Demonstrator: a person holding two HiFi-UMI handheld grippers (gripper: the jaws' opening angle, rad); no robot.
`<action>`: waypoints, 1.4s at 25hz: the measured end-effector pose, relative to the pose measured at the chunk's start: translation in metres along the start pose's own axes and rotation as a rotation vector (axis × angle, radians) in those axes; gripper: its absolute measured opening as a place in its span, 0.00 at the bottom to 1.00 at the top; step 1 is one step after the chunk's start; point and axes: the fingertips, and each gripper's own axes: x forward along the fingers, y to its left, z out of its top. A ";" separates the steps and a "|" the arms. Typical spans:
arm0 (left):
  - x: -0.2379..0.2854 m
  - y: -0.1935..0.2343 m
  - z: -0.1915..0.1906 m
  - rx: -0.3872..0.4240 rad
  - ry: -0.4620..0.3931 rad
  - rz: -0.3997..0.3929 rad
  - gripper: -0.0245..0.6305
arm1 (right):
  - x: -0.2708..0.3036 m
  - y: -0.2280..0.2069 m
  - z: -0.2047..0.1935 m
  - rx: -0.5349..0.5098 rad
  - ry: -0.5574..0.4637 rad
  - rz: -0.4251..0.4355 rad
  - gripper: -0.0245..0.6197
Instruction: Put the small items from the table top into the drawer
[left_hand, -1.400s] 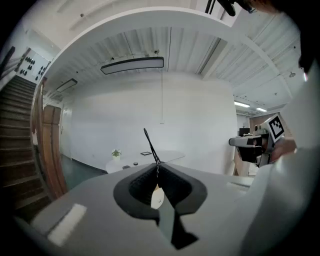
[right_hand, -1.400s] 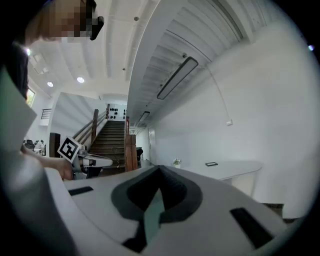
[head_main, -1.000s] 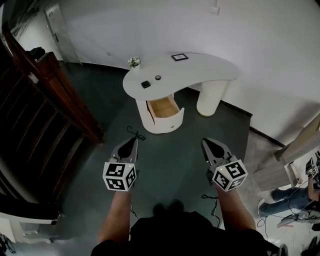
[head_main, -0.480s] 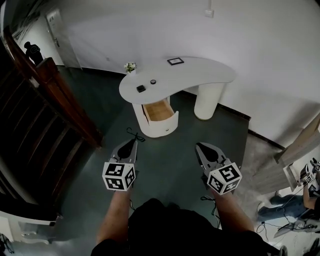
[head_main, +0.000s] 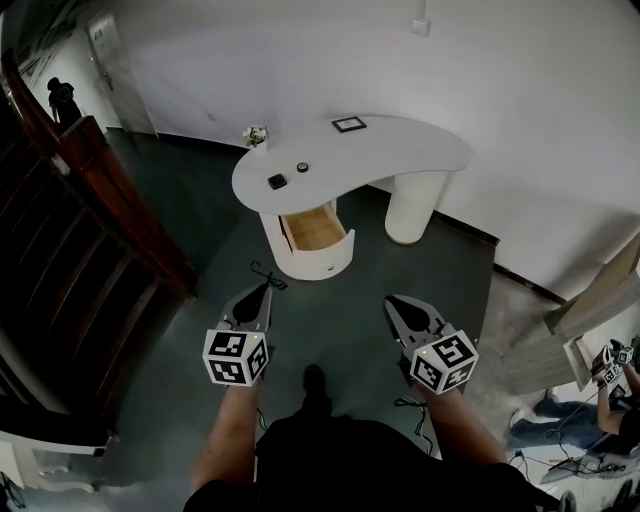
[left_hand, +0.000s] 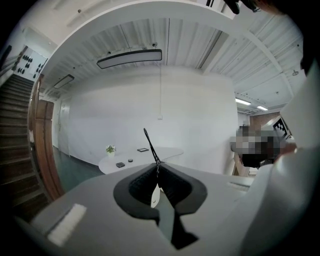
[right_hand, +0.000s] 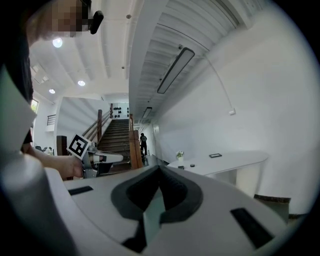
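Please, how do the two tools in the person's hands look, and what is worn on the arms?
The left tool and the right tool are each light grey with a dark tapering front and a white cube of black square markers at the rear. The forearms are bare; the top is black.

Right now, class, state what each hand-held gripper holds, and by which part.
Nothing is held: the left grey hand-held gripper and the right grey hand-held gripper both have their jaws together, empty.

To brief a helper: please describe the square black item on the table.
Find the white curved table by the wall. Above its open drawer lie two small dark items. The square black item is larger and nearer the edge than the round item.
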 end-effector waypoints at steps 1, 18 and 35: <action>0.005 0.005 -0.001 -0.003 0.003 -0.002 0.07 | 0.006 -0.003 -0.001 0.002 0.005 -0.002 0.06; 0.140 0.107 -0.009 -0.022 0.066 -0.045 0.07 | 0.165 -0.072 -0.011 0.031 0.129 -0.029 0.06; 0.183 0.161 0.002 -0.021 0.060 -0.085 0.07 | 0.258 -0.079 0.008 0.011 0.153 -0.010 0.06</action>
